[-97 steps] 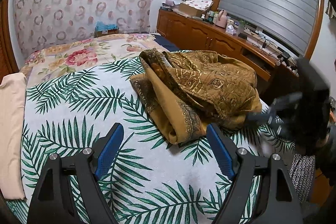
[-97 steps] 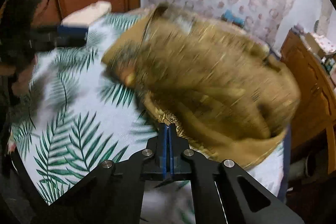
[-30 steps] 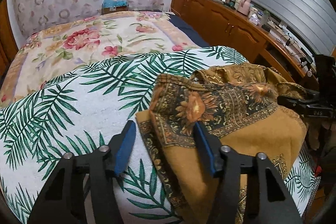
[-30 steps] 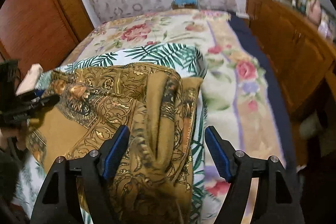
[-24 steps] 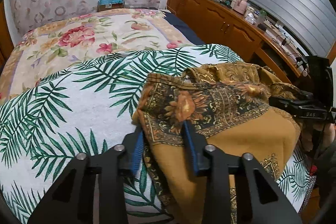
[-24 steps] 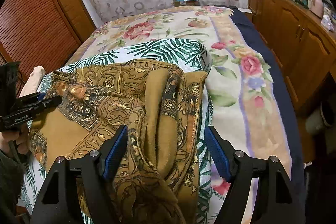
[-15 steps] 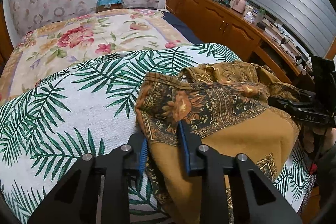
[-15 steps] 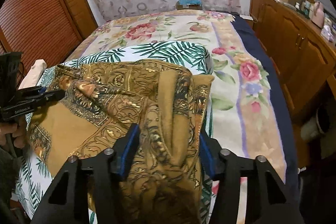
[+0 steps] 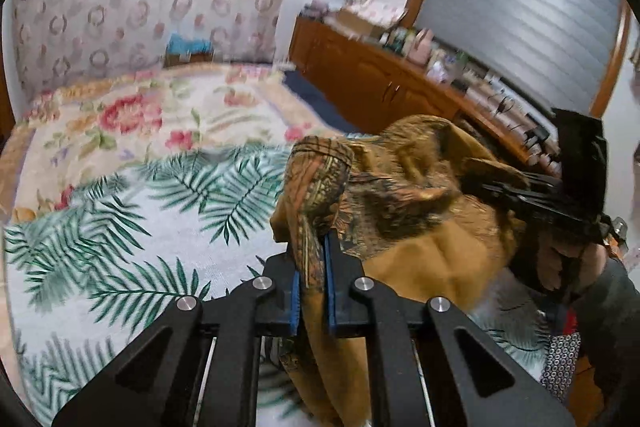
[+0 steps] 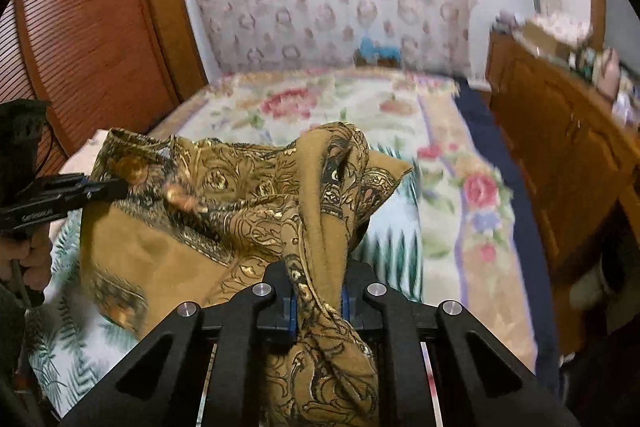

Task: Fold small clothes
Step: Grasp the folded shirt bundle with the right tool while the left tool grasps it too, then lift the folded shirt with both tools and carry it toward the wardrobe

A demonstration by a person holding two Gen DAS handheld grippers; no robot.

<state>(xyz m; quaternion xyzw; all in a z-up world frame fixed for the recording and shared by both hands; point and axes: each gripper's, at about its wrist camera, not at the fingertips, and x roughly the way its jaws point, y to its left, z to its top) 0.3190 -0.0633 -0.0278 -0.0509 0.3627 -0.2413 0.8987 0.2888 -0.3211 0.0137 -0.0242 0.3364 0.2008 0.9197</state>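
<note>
On a bed [image 9: 100, 195] spread with a palm-print cover, the left gripper [image 9: 311, 259] and right gripper [image 10: 316, 291] are closing on bunched corners of the brown patterned garment [image 10: 192, 219], which hangs just above the near side; the thick, uneven bunches could slip free.

We see the items on the wooden sideboard [image 9: 400, 83] at the upper right only as blur. The cloth [image 9: 420, 251] runs off the lower edge, and the hand [image 10: 30, 259] is cut off at the left edge.
</note>
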